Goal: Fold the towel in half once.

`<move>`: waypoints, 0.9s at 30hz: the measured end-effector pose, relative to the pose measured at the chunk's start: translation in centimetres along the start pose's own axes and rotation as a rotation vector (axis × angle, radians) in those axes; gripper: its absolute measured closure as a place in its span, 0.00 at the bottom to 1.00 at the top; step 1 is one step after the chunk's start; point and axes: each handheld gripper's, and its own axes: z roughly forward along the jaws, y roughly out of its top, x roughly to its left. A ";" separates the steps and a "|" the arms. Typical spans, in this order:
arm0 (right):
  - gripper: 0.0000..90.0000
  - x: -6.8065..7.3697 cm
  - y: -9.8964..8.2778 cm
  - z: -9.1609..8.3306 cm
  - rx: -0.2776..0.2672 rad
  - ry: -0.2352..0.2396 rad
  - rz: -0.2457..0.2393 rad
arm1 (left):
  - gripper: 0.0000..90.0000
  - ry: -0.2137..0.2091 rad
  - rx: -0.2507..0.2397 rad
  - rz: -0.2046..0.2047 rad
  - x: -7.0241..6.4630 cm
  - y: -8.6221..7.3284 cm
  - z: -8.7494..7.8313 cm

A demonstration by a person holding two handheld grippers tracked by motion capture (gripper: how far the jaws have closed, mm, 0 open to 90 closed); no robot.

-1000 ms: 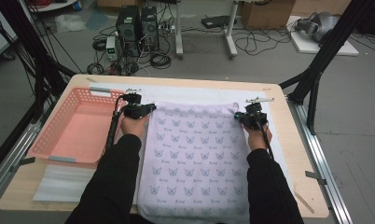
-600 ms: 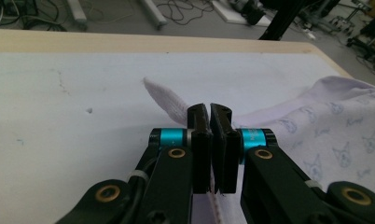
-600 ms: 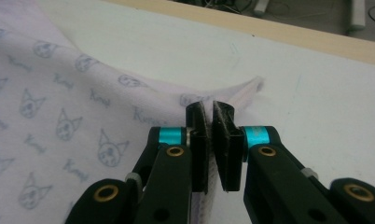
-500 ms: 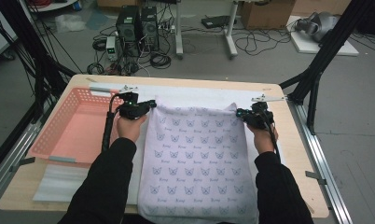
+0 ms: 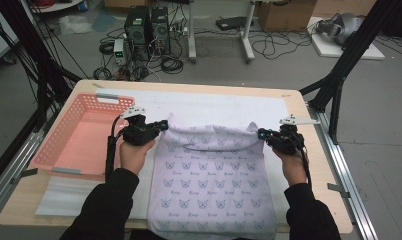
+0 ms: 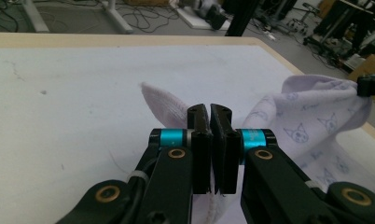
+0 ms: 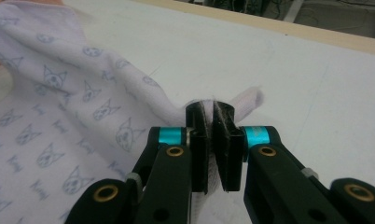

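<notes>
Both far corners of the butterfly-print cloth (image 5: 211,185) are clamped in closed jaws, left gripper (image 5: 163,124) and right gripper (image 5: 261,134), and have risen off the white table mat (image 5: 219,106) since a second ago, indicating a fold toward the person is beginning.

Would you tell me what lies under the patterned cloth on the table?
Around the patterned cloth a white mat shows on the table. Whatever lies beneath the cloth itself is covered.

Pale lilac cloth (image 5: 214,185) printed with blue-grey cat faces; pink basket (image 5: 51,150); black claws, turquoise bands
</notes>
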 end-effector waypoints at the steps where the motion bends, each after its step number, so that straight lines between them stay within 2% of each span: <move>1: 0.95 0.3 -0.2 -0.3 0.000 0.005 0.002 | 0.96 -0.003 0.010 0.009 -0.2 -0.3 -0.2; 3: 0.95 0.7 -0.8 -0.7 0.004 0.013 -0.007 | 0.96 -0.011 0.005 0.011 -0.5 -1.0 -0.6; 7: 0.94 1.3 -2.3 -1.7 0.000 0.039 -0.005 | 0.96 -0.019 0.037 0.042 -1.0 -2.1 -1.3; 11: 0.94 2.0 -3.9 -2.5 0.013 0.058 -0.008 | 0.96 -0.037 0.051 0.043 -1.3 -3.1 -2.0; 14: 0.94 2.5 -4.8 -2.9 0.043 0.066 -0.017 | 0.96 -0.036 0.049 0.058 -1.7 -3.9 -2.6; 17: 0.94 3.1 -5.4 -3.4 0.062 0.065 -0.045 | 0.96 -0.032 0.075 0.093 -2.2 -4.9 -3.0; 19: 0.94 3.4 -5.9 -3.8 0.061 0.075 -0.042 | 0.96 -0.039 0.090 0.091 -2.3 -5.5 -3.3; 23: 0.94 3.6 -7.1 -3.8 0.100 0.083 -0.040 | 0.96 -0.042 0.124 0.095 -2.4 -6.5 -3.8; 27: 0.94 3.7 -7.5 -4.1 0.122 0.082 -0.045 | 0.96 -0.037 0.150 0.094 -2.3 -7.4 -4.2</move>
